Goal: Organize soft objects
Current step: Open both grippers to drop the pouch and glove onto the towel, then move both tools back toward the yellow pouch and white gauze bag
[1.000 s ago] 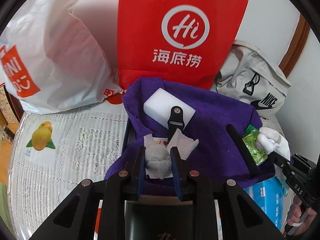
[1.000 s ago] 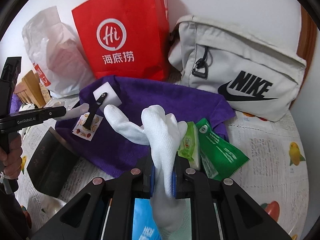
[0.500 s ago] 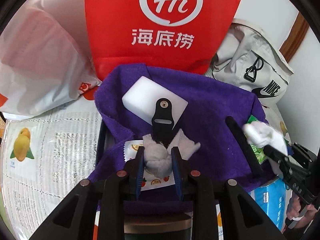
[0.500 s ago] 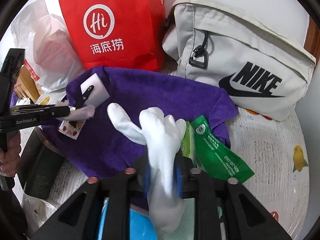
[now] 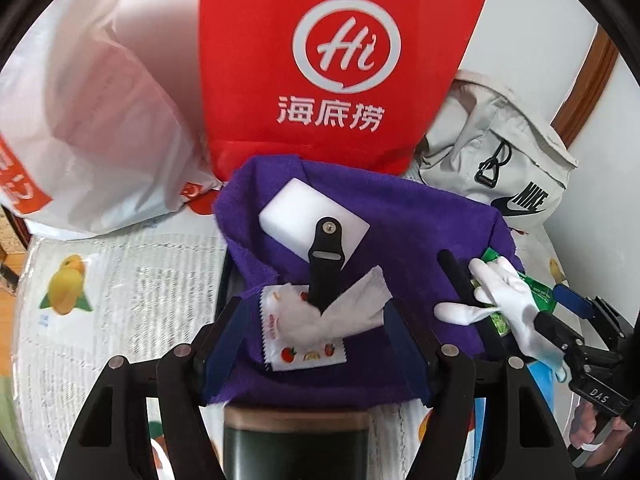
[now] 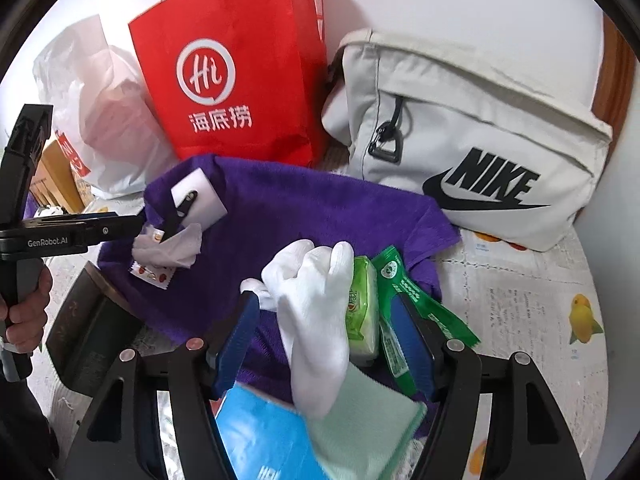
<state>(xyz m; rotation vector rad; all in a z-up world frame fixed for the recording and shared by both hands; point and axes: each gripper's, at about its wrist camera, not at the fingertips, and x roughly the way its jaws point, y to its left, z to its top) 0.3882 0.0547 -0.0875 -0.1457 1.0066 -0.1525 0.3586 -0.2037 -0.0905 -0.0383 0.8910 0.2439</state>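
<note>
Left gripper jaws spread wide around crumpled tissue on purple towel; right gripper likewise wide, white glove lying loose between.

Soft things and bags, counted

Three bags: one red bag, one white plastic bag, one grey Nike bag. One purple towel. On the towel: one white sponge, one crumpled tissue, one fruit-print sachet, one black strap. At the towel's right edge: one white glove, two green packets. One blue pack and one pale green cloth at the near edge.
</note>
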